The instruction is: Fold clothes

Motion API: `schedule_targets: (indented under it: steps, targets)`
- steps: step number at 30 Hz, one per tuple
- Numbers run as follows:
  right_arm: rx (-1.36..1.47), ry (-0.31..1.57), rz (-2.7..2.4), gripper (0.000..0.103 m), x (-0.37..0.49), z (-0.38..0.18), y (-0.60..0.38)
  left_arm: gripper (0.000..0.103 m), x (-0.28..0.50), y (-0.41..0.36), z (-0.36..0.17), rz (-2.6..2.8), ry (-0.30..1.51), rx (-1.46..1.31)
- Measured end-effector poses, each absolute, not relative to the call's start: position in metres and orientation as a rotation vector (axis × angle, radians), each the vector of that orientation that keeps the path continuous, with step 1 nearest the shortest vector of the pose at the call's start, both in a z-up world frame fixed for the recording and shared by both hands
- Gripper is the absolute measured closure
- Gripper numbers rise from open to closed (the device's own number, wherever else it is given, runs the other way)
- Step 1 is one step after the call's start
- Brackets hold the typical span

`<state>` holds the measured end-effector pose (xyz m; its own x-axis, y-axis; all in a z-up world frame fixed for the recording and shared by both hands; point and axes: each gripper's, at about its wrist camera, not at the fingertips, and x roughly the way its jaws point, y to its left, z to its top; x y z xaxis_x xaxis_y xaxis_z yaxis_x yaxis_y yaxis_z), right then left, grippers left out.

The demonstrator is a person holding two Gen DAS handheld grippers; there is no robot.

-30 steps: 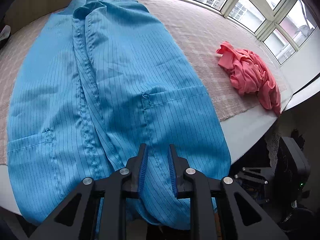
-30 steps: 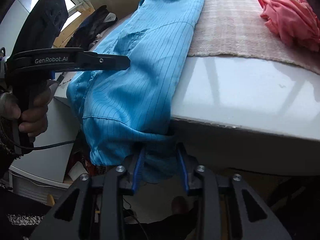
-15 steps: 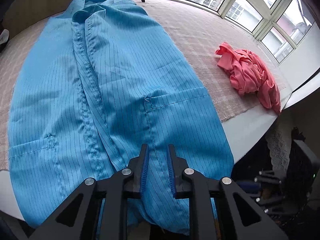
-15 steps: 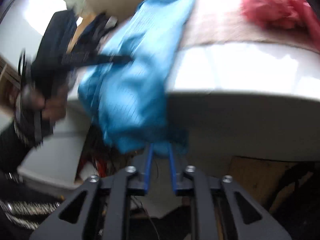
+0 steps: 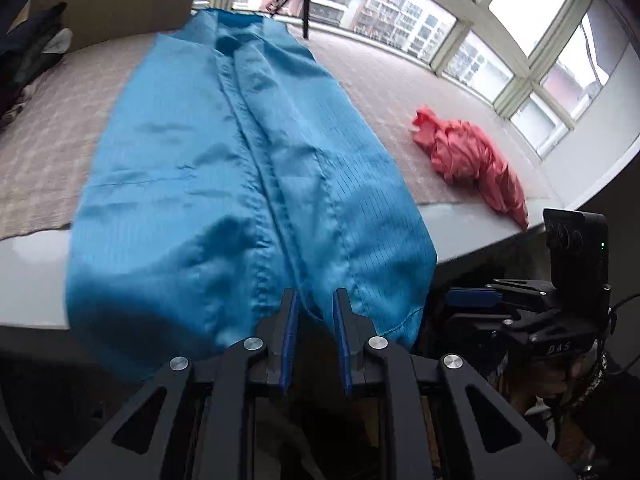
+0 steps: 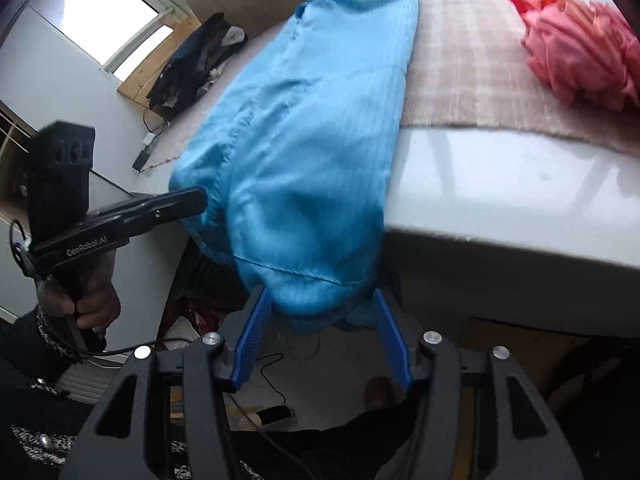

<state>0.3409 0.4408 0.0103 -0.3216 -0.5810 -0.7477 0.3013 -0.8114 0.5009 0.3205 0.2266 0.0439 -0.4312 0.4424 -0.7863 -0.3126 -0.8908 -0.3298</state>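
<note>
A: Left wrist view first. The blue shirt [image 5: 248, 184] lies lengthwise on the table [image 5: 472, 224], collar at the far end by the windows, hem hanging over the near edge. Its long axis runs straight away from the left gripper [image 5: 316, 304].

B: And the grip?

A: Fingers narrow, with a bunch of hem cloth between the blue pads [image 5: 289, 320]. It looks pinched there, near the button strip in the middle of the hem. The picture is smeared, so I would not swear to how firmly.

B: Anything else on the table?

A: A crumpled pink garment [image 5: 472, 164], well apart to the right, on the woven mat [image 5: 380, 80]. Not in the way.

B: Right wrist view?

A: Same shirt [image 6: 304, 152] seen from below the table edge [image 6: 500, 200]. The hem droops off the edge and sits directly ahead of the right gripper [image 6: 320, 304]. Its jaws are opening; the hem corner hangs between the pads [image 6: 252, 328], but they stand clear of it either side.

B: So which hand is placed for the fold?

A: Both sit at the hem end. My guess is the hem gets carried up towards the collar, along that long axis. The left gripper [image 6: 172, 204] shows here too, side-on, nose against the shirt's left side, a hand [image 6: 86, 300] on its handle. The right one would need to close on the corner first.
</note>
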Motion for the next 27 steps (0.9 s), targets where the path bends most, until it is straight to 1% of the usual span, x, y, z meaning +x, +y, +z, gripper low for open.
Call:
schedule_targets:
  steps: [2,5,7,11,13,15,16,19,21,23,25,27]
  targets:
    - [1.322,-0.351,-2.212,0.05,0.339,0.034,0.445,0.086,0.328,0.194,0.054,2.414,-0.236,-1.308]
    - [1.327,-0.289,-2.267,0.05,0.331,0.042,0.442,0.079,0.337,0.147,0.053,2.48,-0.331,-1.307]
    - [1.389,-0.266,-2.267,0.05,0.33,0.029,0.456,0.071,0.341,0.124,0.04,2.49,-0.346,-1.349]
    - [1.514,-0.277,-2.208,0.05,0.328,-0.004,0.476,0.069,0.334,0.104,0.01,2.492,-0.254,-1.45]
    - [1.534,-0.313,-2.171,0.05,0.322,-0.013,0.471,0.069,0.324,0.099,-0.002,2.464,-0.277,-1.477]
    - [1.554,-0.334,-2.126,0.055,0.317,-0.018,0.462,0.069,0.316,0.104,-0.012,2.414,-0.31,-1.49]
    - [1.558,-0.312,-2.103,0.055,0.317,-0.019,0.453,0.069,0.314,0.112,-0.016,2.383,-0.289,-1.497]
    - [1.555,-0.091,-2.076,0.054,0.326,-0.017,0.419,0.069,0.322,0.134,-0.019,2.333,-0.146,-1.484]
    - [1.54,0.001,-2.082,0.054,0.333,-0.013,0.413,0.069,0.328,0.135,-0.017,2.343,-0.103,-1.465]
    - [1.534,-0.065,-2.109,0.053,0.333,-0.007,0.427,0.067,0.327,0.124,-0.016,2.352,-0.148,-1.471]
    - [1.529,-0.157,-2.137,0.052,0.331,-0.003,0.445,0.059,0.324,0.113,-0.018,2.354,-0.183,-1.481]
    - [1.522,-0.22,-2.162,0.051,0.328,-0.003,0.46,0.058,0.319,0.108,-0.022,2.348,-0.192,-1.492]
